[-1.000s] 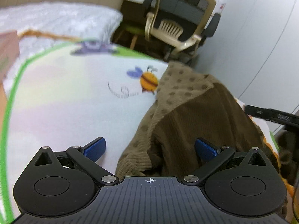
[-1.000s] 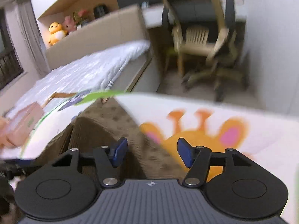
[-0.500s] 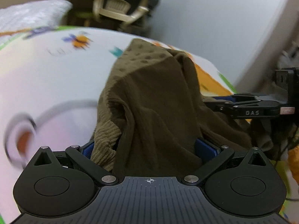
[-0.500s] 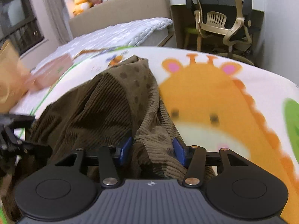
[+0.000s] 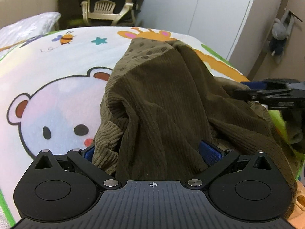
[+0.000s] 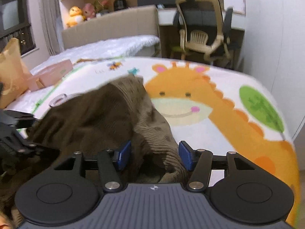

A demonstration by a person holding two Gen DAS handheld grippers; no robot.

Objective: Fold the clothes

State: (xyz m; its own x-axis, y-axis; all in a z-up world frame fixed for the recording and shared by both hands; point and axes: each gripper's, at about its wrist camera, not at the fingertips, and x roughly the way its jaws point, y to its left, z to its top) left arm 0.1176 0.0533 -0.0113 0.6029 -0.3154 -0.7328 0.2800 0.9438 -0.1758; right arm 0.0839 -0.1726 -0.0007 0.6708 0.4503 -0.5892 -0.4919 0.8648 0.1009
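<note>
A brown corduroy garment [image 5: 164, 99] with a dotted lining lies bunched on the cartoon-print blanket [image 5: 57, 99]. My left gripper [image 5: 148, 152] stands open at the garment's near edge. Cloth fills the gap between its wide-set blue pads [image 5: 209, 152], and a ribbed hem [image 5: 106, 143] lies by the left one. In the right wrist view the same garment [image 6: 99, 114] runs into my right gripper [image 6: 154, 155]. Its jaws are opening, with a ribbed fold [image 6: 165, 148] between the pads. Each gripper shows at the edge of the other's view.
The blanket shows a bear face [image 5: 53, 118] and an orange giraffe [image 6: 183, 99]. A pink box [image 6: 51, 74] and a paper bag [image 6: 11, 70] sit at the bed's left. A beige office chair [image 6: 202, 32] and white wardrobe doors [image 5: 219, 15] stand beyond the bed.
Both grippers came from beside the garment onto its near edge, so cloth now lies between their fingers. The right jaws narrowed on the fold, then widened a little.
</note>
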